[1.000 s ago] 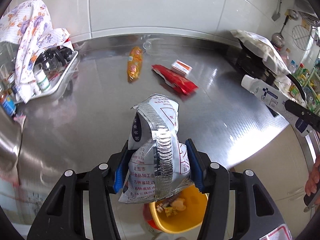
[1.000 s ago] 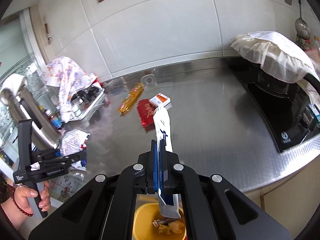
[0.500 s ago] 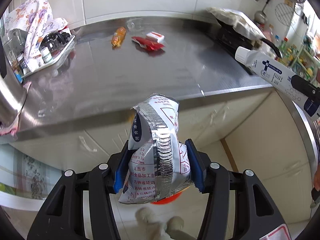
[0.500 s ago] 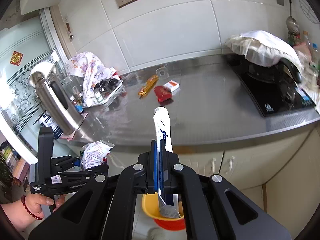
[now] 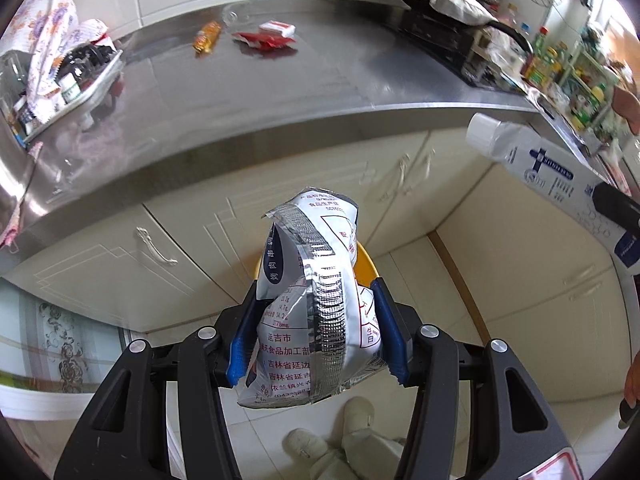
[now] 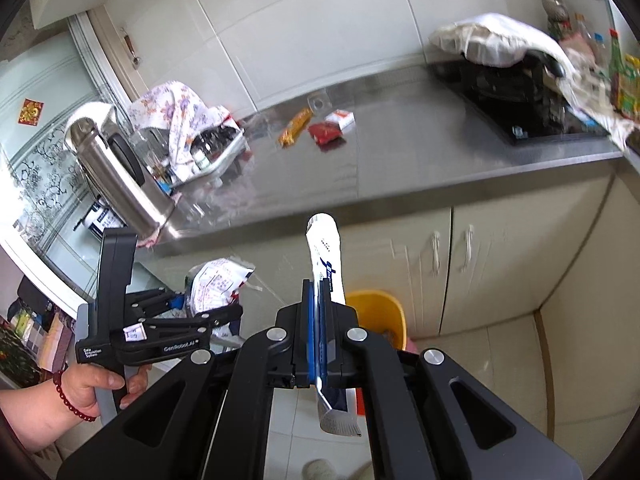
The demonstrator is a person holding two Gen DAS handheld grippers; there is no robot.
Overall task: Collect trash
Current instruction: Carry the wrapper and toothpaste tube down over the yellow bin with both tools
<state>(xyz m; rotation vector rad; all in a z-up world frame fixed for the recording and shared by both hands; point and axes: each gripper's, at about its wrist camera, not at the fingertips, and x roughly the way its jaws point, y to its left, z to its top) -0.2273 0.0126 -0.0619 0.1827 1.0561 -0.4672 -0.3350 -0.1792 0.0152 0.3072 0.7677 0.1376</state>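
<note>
Our left tool point(image 5: 316, 334) squeezes snack bag point(image 5: 316, 300), right tool point(image 6: 318, 344) pinches tube point(image 6: 326, 264); both near yellow bin point(image 6: 378, 312) on floor. Risk: we drop early, trash misses bin. More wrappers point(image 5: 262, 38) wait on desk point(image 5: 248, 92).

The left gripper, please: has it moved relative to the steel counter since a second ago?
Yes. The left gripper has pulled back off the steel counter, now over the floor.

- The steel countertop point(image 6: 420, 160) carries an orange snack packet point(image 6: 295, 127), with a red wrapper point(image 6: 325, 133) and a small white-and-red box point(image 6: 341, 119) just right of that packet.
- Left of the packet: a cloth-draped tray point(image 6: 224, 152) and a steel kettle point(image 6: 116, 176).
- Right: a black cooktop point(image 6: 516, 104).
- Tiled floor point(image 6: 500, 360) bears a yellow bin point(image 6: 380, 312).
</note>
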